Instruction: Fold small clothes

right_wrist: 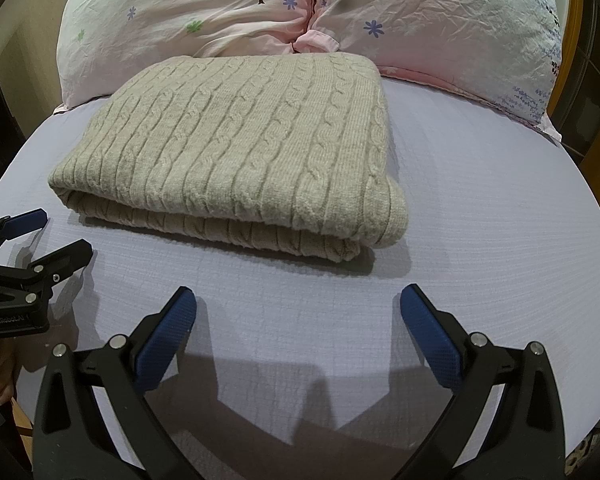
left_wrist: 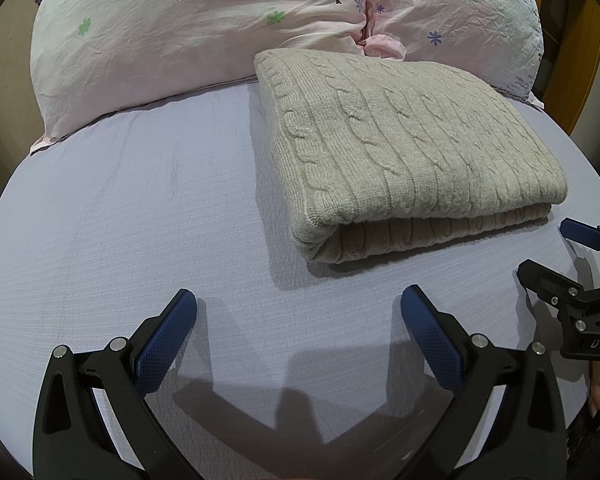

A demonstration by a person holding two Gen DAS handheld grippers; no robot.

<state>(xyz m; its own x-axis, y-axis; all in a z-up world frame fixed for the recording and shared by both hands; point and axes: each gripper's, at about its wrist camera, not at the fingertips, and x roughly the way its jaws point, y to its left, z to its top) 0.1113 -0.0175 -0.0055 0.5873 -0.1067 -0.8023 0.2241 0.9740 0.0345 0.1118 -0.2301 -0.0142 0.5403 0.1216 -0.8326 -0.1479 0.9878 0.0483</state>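
Folded beige cable-knit sweater (left_wrist: 412, 152) lying on the lavender bed sheet (left_wrist: 140, 220), upper right of centre in the left wrist view, upper left of centre in the right wrist view (right_wrist: 236, 152). Far edge up against the floral pillows (left_wrist: 204, 28) along the top of both frames.

Left claw (left_wrist: 299, 308) released, blue pads spread wide over bare sheet, gripping nothing. Right claw (right_wrist: 298, 306) likewise released and empty, low over the sheet.

Key relation: sweater ahead of both claws and between them, up and to the right of the left claw, up and to the left of the right one. Near edge showing two stacked layers with a seam between, running roughly left to right across each frame, so long axis crosswise to both claws' pointing direction. Rounded fold at lower left of the bundle in the left view, lower right in the right view.

Neither claw touching the knit; a strip of bare sheet in between. Right claw seen at the right edge of the left view (left_wrist: 548, 252), just beside the bundle's near right corner. Left claw at the left edge of the right view (right_wrist: 60, 236), just beside the near left corner. About equally near, each to its own corner.

Judged: fold apparently complete or close to it; any further fold likely a grasp on the layered near edge, one corner per claw.
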